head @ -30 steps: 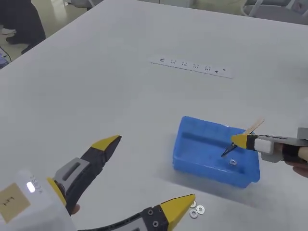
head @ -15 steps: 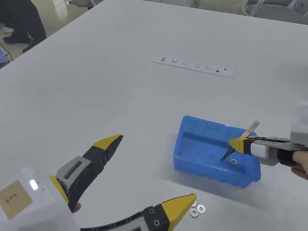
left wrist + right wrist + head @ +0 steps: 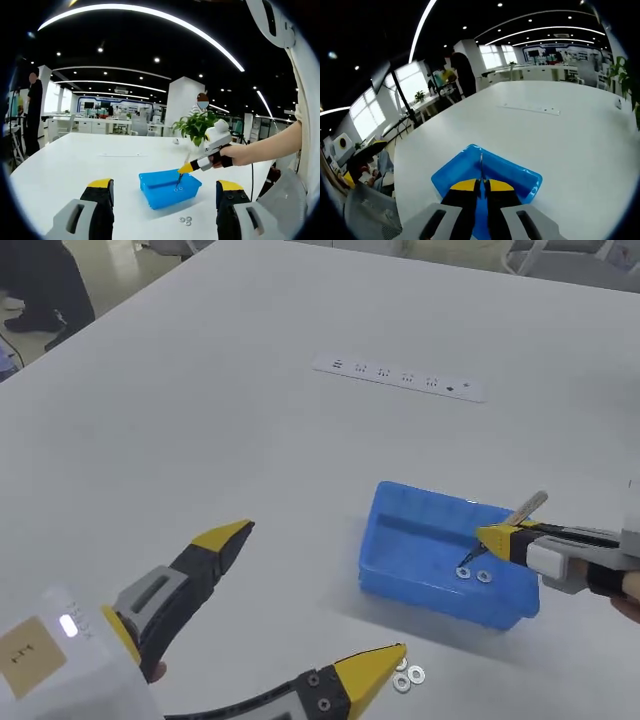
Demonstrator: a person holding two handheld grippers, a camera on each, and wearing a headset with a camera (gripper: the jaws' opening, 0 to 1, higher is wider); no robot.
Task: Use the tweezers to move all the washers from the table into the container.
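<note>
The blue container (image 3: 420, 540) sits on the white table with two washers (image 3: 463, 572) lying inside. My right gripper (image 3: 500, 538) comes in from the right, shut on the tweezers (image 3: 474, 556), whose tip hangs just above those washers. In the right gripper view the tweezers (image 3: 481, 167) stick out from the shut jaws over the container (image 3: 520, 182). A small cluster of washers (image 3: 407, 677) lies on the table in front of the container. My left gripper (image 3: 310, 595) stands wide open at the near left, holding nothing. The left gripper view shows the container (image 3: 160, 192), table washers (image 3: 186, 219) and right gripper (image 3: 189, 168).
A white power strip (image 3: 400, 377) lies farther back on the table (image 3: 200, 420). Room is free to the left of and behind the container. People stand beyond the table's far left corner.
A second washer now lies in the container next to the first; the tweezers let it go. The right gripper has shifted slightly. The left gripper has stayed put.
</note>
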